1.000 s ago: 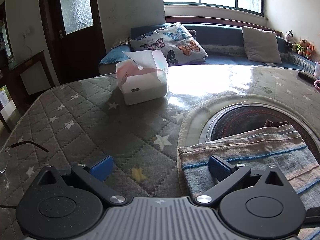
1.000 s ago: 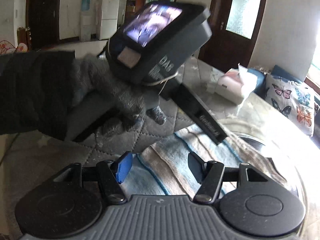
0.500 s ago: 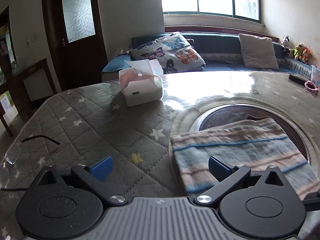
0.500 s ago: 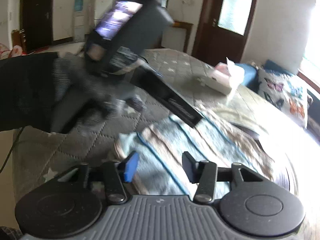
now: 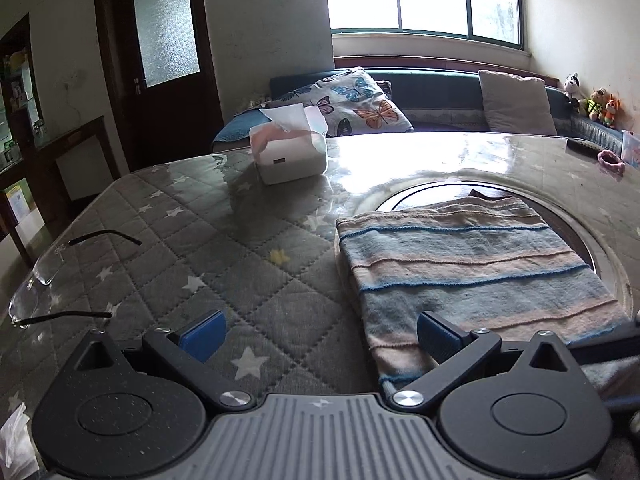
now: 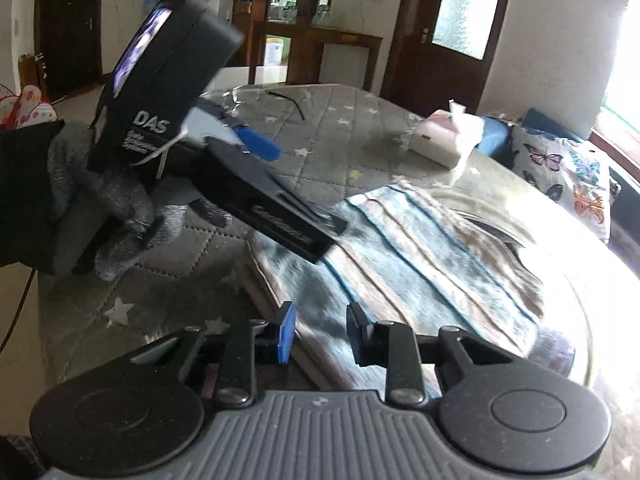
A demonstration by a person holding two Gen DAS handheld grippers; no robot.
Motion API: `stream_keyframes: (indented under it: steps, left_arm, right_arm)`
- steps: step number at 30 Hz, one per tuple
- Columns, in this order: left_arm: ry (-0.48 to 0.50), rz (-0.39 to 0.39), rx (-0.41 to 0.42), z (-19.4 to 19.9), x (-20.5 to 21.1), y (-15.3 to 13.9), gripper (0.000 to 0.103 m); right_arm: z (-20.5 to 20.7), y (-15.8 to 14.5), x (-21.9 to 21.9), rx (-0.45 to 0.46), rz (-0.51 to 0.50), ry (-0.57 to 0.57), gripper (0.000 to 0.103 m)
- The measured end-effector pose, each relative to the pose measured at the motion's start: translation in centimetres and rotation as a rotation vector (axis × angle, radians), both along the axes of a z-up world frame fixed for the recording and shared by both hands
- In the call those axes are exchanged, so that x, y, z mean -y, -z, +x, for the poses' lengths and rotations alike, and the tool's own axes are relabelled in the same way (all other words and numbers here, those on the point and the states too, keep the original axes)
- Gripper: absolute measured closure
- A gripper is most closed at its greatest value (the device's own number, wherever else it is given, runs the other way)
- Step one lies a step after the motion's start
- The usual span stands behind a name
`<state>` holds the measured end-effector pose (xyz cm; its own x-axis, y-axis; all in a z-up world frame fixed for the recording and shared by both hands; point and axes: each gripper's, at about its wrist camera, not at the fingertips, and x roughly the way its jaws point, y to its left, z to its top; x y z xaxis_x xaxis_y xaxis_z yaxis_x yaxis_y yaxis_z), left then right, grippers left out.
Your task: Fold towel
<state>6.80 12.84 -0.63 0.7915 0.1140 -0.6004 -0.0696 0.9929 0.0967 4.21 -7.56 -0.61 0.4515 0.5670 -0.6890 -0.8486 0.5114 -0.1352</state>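
Spectacles (image 5: 60, 276): laid at the left edge of the quilted table (image 5: 192, 240), clear of the work.

Tissue box (image 5: 290, 156): stood further back on the table.

Left tool (image 5: 320, 334): pads held wide apart, nothing clamped; one pad over the table, the other above the near edge of the towel.

Towel (image 5: 472, 264): striped, folded flat, laid right of centre across a round inset.

Right tool (image 6: 320, 334): jaws closing, the towel's edge seen under them, pads not yet pressed. A corner is best pinched fully before lifting, and both edges kept aligned.
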Motion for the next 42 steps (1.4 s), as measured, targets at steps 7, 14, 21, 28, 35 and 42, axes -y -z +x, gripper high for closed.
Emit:
stream_keyframes:
  steps: [7,14,21,28,35,42]
  left_arm:
    - [-0.032,-0.052,-0.007,-0.7,-0.4,0.9,0.0]
    - [-0.04,-0.061,-0.011,-1.3,-0.5,1.0,0.0]
    - [-0.046,-0.055,-0.015,-1.6,-0.4,1.0,0.0]
    - [-0.045,-0.051,-0.019,-1.9,-0.4,1.0,0.0]
    - [-0.044,-0.045,-0.025,-1.8,-0.3,0.9,0.0]
    - [-0.039,-0.051,-0.031,-1.8,-0.5,0.9,0.0]
  right_arm:
    - [0.5,1.3,2.1,-0.049,-0.028,0.067,0.074]
    - [0.8,0.6,4.5,-0.081,0.027,0.133,0.067]
    - [1.2,0.9,5.9,-0.123,0.033,0.162,0.066]
    - [1.0,0.8,6.9,-0.125,0.009,0.151,0.066]
    - [4.2,-0.1,6.4,-0.088,0.067,0.212,0.066]
    - [7.9,1.7,6.1,-0.15,0.071,0.279,0.066]
